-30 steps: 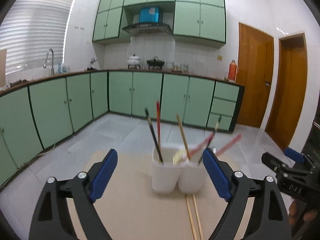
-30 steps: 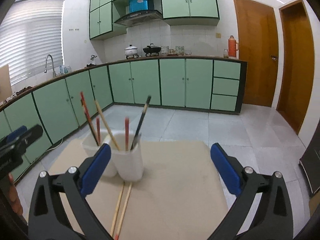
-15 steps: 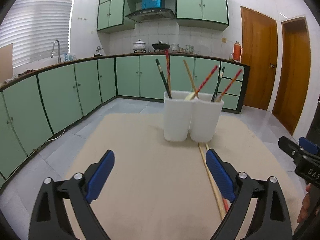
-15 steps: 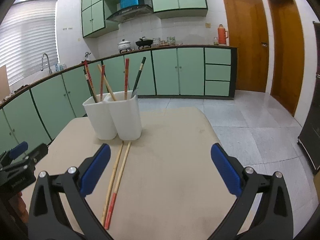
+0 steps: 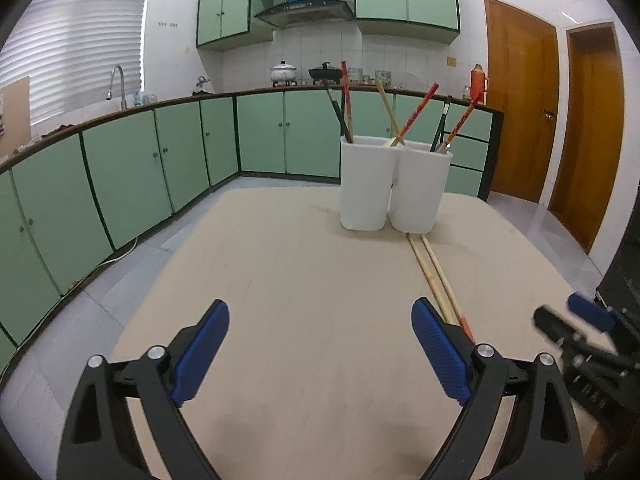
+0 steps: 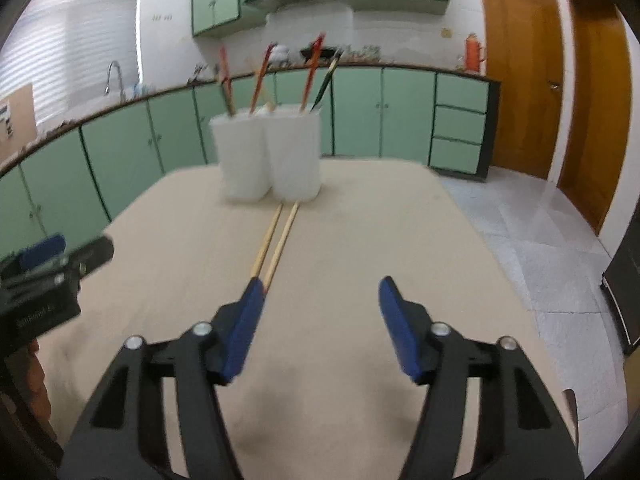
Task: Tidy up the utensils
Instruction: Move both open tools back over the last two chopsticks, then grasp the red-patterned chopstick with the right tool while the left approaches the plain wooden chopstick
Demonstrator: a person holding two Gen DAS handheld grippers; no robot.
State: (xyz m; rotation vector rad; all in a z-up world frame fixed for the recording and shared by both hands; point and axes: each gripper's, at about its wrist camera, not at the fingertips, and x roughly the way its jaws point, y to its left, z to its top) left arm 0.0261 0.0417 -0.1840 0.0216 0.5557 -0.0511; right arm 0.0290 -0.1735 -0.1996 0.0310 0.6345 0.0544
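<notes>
Our left gripper [image 5: 320,344] gapes empty; our right gripper [image 6: 320,312], just narrowing, empty, shows the chopstick pair [image 6: 276,240] beside its left pad.

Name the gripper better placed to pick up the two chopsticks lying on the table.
Right, probably. The right gripper sits open just beside the loose chopsticks, its jaws having just narrowed; the left gripper is open with them off to its side.

Green cabinets [image 5: 180,152], white tiled wall [image 5: 320,50], wooden doors [image 5: 520,112], blinded window [image 5: 80,40], grey floor [image 6: 540,224].
</notes>
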